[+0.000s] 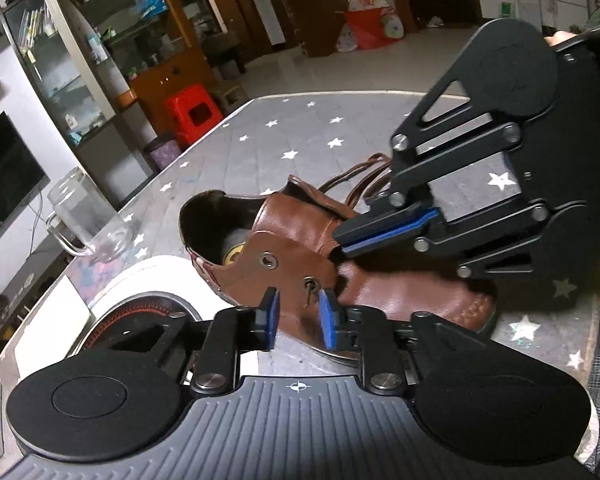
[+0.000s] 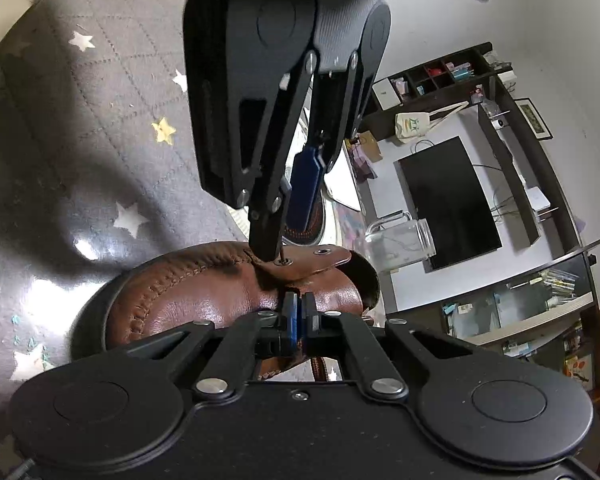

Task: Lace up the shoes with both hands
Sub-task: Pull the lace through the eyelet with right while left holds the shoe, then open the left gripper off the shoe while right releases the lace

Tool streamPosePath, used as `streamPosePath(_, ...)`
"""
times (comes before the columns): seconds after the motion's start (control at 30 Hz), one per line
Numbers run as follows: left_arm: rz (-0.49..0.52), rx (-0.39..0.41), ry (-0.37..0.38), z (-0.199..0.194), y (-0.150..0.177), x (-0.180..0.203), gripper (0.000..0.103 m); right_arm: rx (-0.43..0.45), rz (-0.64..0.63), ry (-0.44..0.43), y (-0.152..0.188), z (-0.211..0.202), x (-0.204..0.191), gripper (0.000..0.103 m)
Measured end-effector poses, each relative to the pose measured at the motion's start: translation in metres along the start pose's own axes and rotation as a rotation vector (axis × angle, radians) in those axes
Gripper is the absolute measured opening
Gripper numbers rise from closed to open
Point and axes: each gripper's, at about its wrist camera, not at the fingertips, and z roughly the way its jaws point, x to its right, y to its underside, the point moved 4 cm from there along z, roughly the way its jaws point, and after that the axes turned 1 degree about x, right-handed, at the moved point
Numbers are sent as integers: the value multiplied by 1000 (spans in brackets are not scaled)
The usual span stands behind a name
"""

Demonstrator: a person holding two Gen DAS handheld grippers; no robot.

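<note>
Fingers of the left gripper (image 1: 298,316) stand slightly parted, their blue pads on either side of a short lace end (image 1: 309,294) that pokes from the lower eyelet (image 1: 309,282) of the brown leather shoe (image 1: 380,296); neither pad presses on it. Because no earlier view is given, only this released stance can be stated. Fingers of the right gripper (image 2: 296,316) are clenched, blue pads together, at the shoe's tongue region; whether lace lies between them cannot be told. From the left wrist view, brown laces (image 1: 364,180) trail behind the right gripper's closed tips. A second eyelet (image 1: 267,260) on the same flap is empty. The shoe rests on its sole on a grey table cover (image 1: 300,140) printed with white stars. A clear glass mug (image 1: 86,216) stands near the heel. Beyond are a red stool (image 1: 192,114) and a dark television (image 2: 452,200). No writing or brand is legible on the shoe.
</note>
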Motion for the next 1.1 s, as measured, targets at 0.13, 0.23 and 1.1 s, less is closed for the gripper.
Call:
streamPosePath(0.13, 4, 4, 19, 4, 1, 2, 6, 3, 1, -2, 1, -2, 0, 2)
streamPosePath(0.23, 14, 11, -5, 4, 2, 8, 3, 5, 3, -2, 0, -5, -1, 2)
streamPosePath(1.1, -275, 30, -391, -92, 33, -54, 2, -68, 66, -13, 11, -24, -21, 2)
